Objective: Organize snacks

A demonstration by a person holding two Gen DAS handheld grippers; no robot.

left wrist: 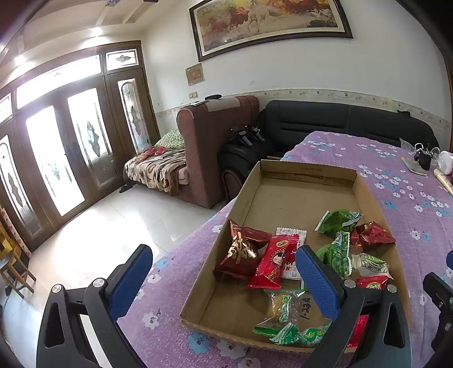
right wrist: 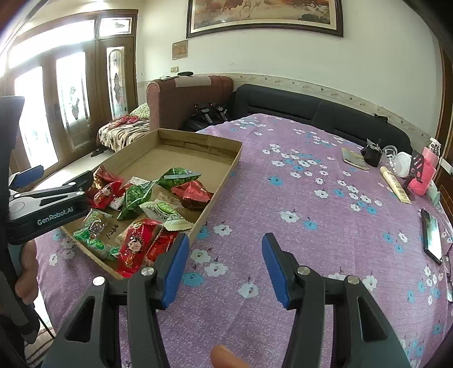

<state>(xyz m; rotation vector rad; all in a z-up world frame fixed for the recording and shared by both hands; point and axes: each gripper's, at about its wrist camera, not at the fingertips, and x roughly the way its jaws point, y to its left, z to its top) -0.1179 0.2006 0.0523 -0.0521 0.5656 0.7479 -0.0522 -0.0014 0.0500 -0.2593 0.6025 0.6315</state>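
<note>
Living room with brown glazed doors, a maroon armchair (left wrist: 215, 141), a dark sofa (right wrist: 325, 113) and a framed horse painting (left wrist: 269, 22) on the white wall; in front, a table under a purple tablecloth with white and blue flowers (right wrist: 297, 198). A shallow brown cardboard tray (left wrist: 297, 195) lies on the cloth near the table's left edge, far half bare, near half holding wrapped snacks: dark red pack with gold script (left wrist: 242, 250), bright red pack with a cartoon face (left wrist: 276, 261), green crinkled packs (left wrist: 338, 219), a clear pack with green print (left wrist: 286, 317). Left gripper (left wrist: 223, 283), blue pads, fingers wide apart, nothing held; right finger over the tray's near part, left finger out past the table edge. Right gripper (right wrist: 225, 269), fingers apart, empty, above bare cloth just right of the tray's near corner. Far right edge: black phone (right wrist: 431, 235), cream tube (right wrist: 395, 184), pink holder (right wrist: 424, 172).
</note>
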